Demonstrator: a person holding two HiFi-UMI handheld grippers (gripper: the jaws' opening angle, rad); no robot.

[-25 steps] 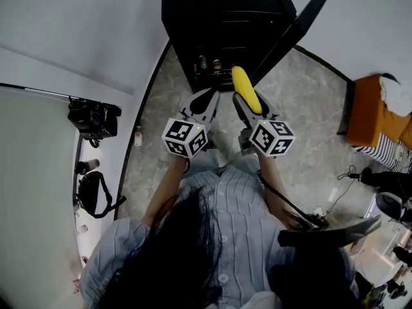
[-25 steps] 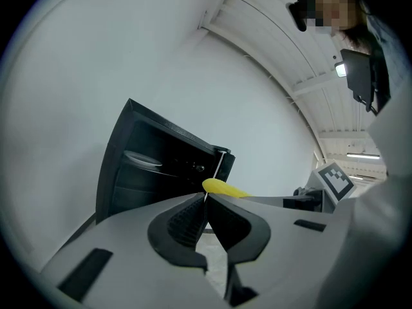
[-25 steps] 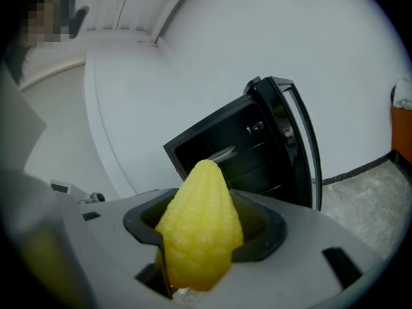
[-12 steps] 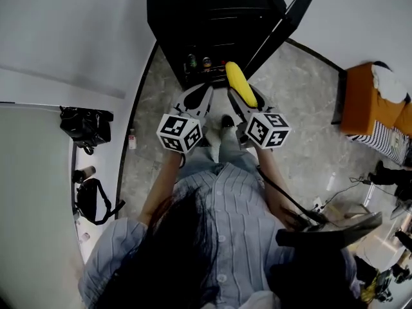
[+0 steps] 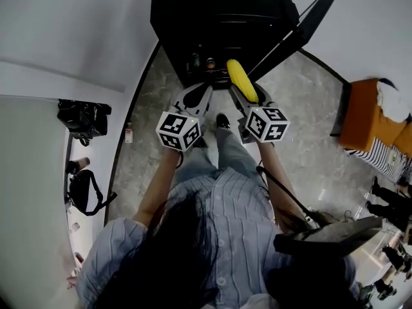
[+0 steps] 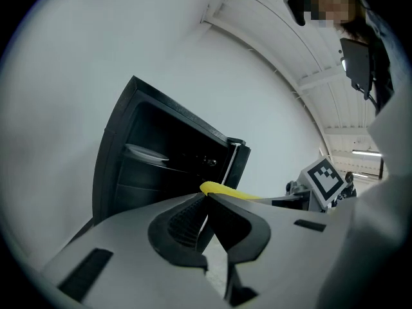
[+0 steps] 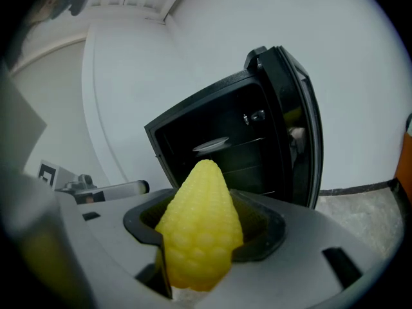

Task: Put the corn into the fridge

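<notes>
A yellow corn cob [image 5: 241, 80] sticks out forward from my right gripper [image 5: 243, 94], whose jaws are shut on its thick end. In the right gripper view the corn [image 7: 199, 224] fills the space between the jaws and points at the black fridge [image 7: 225, 140], which stands open with its door [image 7: 296, 127] swung to the right. In the head view the fridge [image 5: 219, 24] lies just beyond both grippers. My left gripper [image 5: 205, 90] is beside the right one, its jaws meeting at the tips [image 6: 207, 197] with nothing in them. The corn's tip [image 6: 222, 189] shows past them.
A plate [image 7: 211, 145] lies on a fridge shelf and small bottles [image 5: 203, 62] stand low inside. Black bags [image 5: 84, 118] sit by the left wall, with a small bottle [image 5: 129, 134] near them. An orange seat [image 5: 364, 118] stands at the right. A cable runs across the stone floor.
Both grippers have come a little lower and closer to the fridge opening, the corn going with the right one. The person has stepped forward, a shoe now showing between the grippers.
</notes>
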